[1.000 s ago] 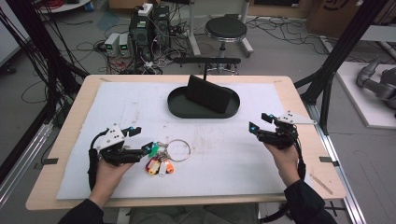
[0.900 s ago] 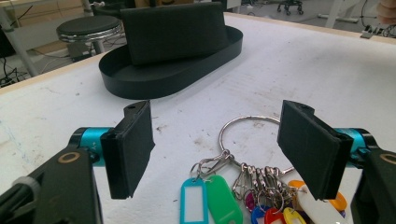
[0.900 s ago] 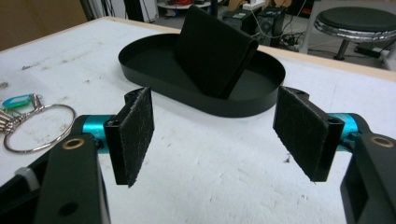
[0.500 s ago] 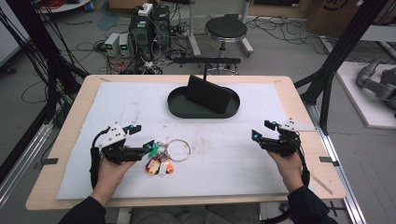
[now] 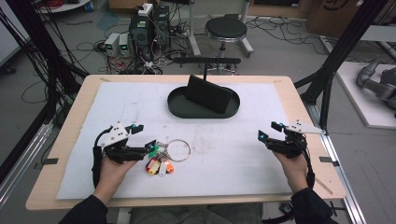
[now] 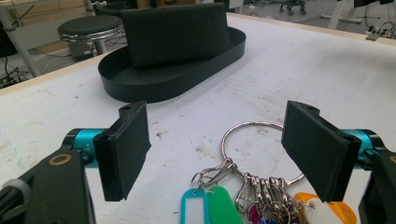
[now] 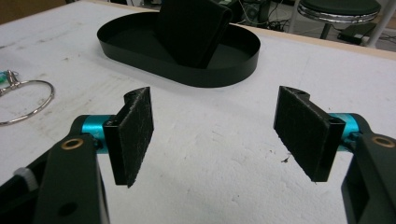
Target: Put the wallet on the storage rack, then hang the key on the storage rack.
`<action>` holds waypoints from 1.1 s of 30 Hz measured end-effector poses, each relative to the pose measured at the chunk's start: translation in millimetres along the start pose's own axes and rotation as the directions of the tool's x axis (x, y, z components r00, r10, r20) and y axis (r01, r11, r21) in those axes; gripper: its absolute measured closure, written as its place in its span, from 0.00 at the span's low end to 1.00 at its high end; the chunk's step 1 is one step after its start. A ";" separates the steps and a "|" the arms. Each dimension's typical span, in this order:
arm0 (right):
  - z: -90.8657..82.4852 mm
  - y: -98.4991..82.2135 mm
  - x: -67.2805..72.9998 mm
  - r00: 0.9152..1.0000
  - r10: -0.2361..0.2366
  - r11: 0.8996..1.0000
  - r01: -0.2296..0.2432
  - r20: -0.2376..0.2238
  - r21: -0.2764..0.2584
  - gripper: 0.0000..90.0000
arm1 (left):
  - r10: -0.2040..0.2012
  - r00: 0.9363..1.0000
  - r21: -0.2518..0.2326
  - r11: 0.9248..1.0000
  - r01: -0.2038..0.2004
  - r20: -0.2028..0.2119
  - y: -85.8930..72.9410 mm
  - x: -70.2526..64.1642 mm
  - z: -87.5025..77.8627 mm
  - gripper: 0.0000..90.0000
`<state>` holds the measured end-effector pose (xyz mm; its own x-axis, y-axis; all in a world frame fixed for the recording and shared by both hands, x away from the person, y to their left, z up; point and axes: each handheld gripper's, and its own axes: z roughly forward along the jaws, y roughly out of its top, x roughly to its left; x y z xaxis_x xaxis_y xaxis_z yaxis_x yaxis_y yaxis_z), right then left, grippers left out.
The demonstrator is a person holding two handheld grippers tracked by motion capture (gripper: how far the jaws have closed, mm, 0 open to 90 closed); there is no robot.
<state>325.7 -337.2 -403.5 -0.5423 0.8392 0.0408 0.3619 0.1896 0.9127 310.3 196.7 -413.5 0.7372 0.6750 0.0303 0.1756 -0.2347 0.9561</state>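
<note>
The left gripper (image 5: 144,137) stands with jaws apart, low over the white mat (image 5: 233,154), its tips beside the key ring (image 6: 254,140) and coloured tags (image 5: 159,165); the right gripper (image 5: 269,130), jaws likewise apart, hovers well away; beyond both sits the black oval tray (image 5: 182,109) holding a tilted black wallet (image 5: 209,94).

I see the table (image 5: 280,93) from overhead; both claw cameras sit low, facing the black tray (image 6: 177,77) they share.
</note>
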 end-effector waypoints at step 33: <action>4.2 -2.1 -0.2 1.000 -0.022 1.000 0.022 0.010 0.019 0.32 | -0.025 1.000 -0.004 1.000 0.025 -0.016 -2.9 4.3 0.8 0.26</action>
<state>328.2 -335.6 -407.1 -0.5426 0.8398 0.0163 0.3640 0.2176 0.9056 313.5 199.8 -416.4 0.7220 0.6918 0.0108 0.1917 -0.2151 0.9576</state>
